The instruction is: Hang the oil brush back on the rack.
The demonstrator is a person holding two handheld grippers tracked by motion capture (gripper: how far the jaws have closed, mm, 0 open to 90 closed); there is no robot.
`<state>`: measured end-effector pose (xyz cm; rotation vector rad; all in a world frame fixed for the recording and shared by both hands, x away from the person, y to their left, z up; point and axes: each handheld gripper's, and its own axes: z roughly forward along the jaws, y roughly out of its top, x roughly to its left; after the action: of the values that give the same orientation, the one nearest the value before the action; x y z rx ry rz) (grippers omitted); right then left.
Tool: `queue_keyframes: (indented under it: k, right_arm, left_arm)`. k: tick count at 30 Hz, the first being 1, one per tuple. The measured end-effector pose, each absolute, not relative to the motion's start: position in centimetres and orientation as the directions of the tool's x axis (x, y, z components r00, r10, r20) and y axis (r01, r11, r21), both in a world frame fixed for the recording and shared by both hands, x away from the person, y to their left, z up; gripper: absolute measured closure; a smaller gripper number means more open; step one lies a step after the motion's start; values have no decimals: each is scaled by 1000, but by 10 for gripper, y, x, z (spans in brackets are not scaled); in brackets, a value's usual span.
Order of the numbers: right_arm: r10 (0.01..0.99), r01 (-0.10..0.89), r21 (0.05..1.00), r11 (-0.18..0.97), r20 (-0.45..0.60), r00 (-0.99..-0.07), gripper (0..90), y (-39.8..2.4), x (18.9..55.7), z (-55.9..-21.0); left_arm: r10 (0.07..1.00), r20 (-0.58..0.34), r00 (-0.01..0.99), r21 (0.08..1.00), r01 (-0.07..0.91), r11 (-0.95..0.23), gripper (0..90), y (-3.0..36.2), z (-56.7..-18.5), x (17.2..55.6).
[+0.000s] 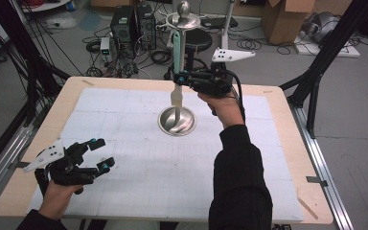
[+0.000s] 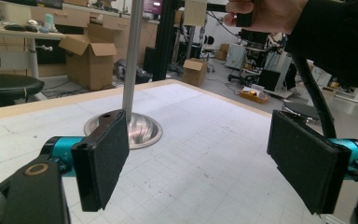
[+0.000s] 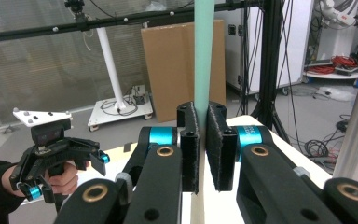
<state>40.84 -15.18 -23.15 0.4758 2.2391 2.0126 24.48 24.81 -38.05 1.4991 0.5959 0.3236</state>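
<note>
Right gripper [image 1: 178,76] fingers pinching green spatula [image 1: 178,52] upright beside steel stand [image 1: 176,120]; left gripper [image 1: 101,154] fingers spread, empty.

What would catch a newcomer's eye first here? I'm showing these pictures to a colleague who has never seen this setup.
Most striking is the steel stand at the middle of the table, its pole rising from a round base to a ball top. Beside the pole, the right tongs are shut on a mint-green, cream-tipped spatula, holding it upright above the base. At the table's near left, the left tongs rest open, holding nothing.
</note>
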Motion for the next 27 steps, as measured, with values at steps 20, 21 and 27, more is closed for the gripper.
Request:
queue_keyframes:
  k: [20,21,27]
  right_arm:
    - [305,210,973,95,172,-937,843,-161,417,-236]
    - [307,211,973,96,172,-936,843,-162,417,-237]
    - [318,234,968,95,193,-928,843,-166,421,-239]
  left_arm:
    - [552,-180,814,983,162,82,213,250,-380,244]
    - [551,-184,814,983,164,85,213,250,-380,244]
    - [551,-184,814,983,165,84,213,250,-380,244]
